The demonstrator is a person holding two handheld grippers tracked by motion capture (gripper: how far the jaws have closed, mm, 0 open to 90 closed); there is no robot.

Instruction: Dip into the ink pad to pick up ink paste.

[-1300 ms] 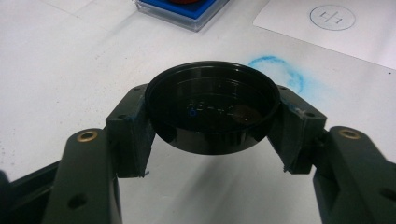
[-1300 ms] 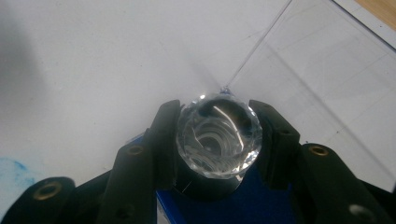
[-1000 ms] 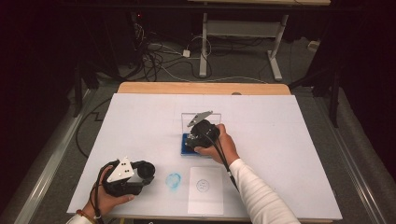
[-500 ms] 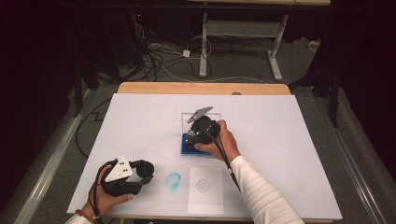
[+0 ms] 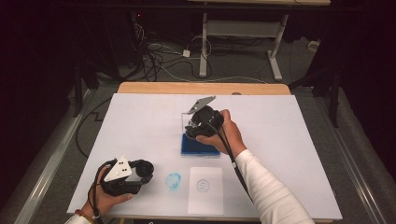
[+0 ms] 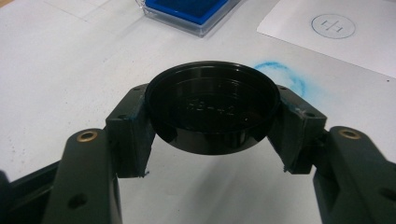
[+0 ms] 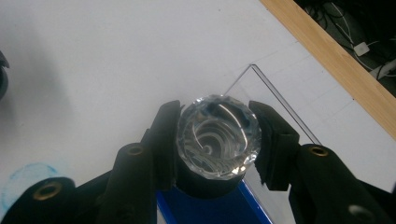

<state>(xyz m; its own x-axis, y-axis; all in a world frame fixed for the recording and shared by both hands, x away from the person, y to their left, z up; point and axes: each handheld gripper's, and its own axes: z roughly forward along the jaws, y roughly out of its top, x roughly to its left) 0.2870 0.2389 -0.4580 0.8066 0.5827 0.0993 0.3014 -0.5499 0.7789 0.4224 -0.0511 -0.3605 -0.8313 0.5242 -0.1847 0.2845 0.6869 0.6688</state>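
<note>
Right claw [image 7: 214, 140] pinches the stamp [image 7: 218, 142] over the blue ink pad [image 5: 200, 145] at frame centre; left claw [image 6: 212, 140] pinches its black cap [image 6: 212, 111]; stamping the paper [image 5: 205, 190] remains.

stamp [image 7: 218, 140]: faceted clear knob, black base, above blue ink pad [image 5: 200, 145] | black round cap [image 6: 212, 112]: level, off table

Both grippers were black: the left gripper [image 5: 140, 175] bore a grey three-cornered plate, brass screws studded its jaws; beside the ink pad [image 5: 198, 145], the right gripper [image 5: 198, 126] trailed a black cable along a white sleeve [image 5: 268, 186]
</note>
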